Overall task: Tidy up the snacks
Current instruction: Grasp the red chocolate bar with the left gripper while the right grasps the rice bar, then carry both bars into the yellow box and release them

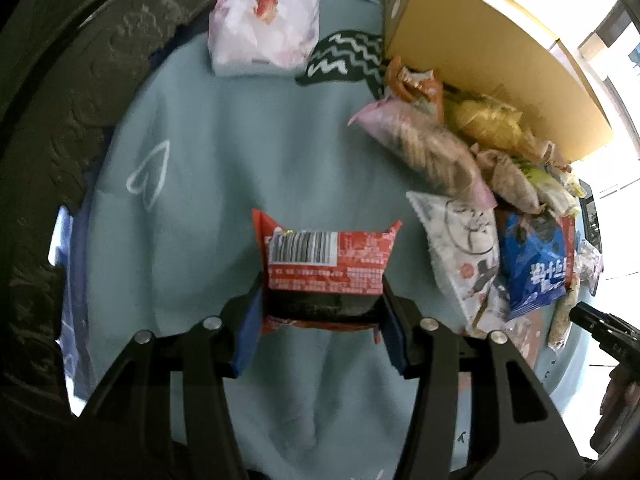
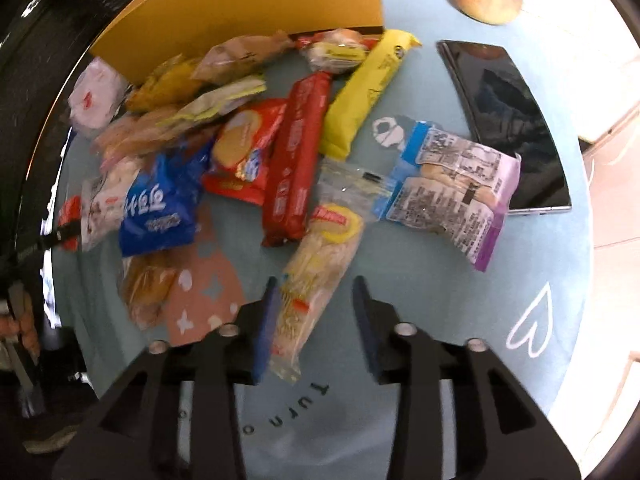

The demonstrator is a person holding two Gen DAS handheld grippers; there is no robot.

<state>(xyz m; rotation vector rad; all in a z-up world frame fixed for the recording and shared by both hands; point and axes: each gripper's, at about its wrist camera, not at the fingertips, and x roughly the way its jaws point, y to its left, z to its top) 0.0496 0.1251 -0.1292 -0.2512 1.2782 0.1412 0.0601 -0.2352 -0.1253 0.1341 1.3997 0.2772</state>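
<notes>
Between the left gripper [image 1: 322, 312] pads, over bare cloth: red snack pack [image 1: 326, 262] clamped | right gripper [image 2: 314, 320]: parted around clear biscuit sleeve [image 2: 316, 280], touching one pad only | advice: centre sleeve before closing | yellow box [image 2: 240, 12] at far edge.

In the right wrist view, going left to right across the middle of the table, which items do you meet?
Blue snack bag → round-biscuit red pack → long red packet → yellow packet → blue-and-purple labelled pack → dark phone.
</notes>
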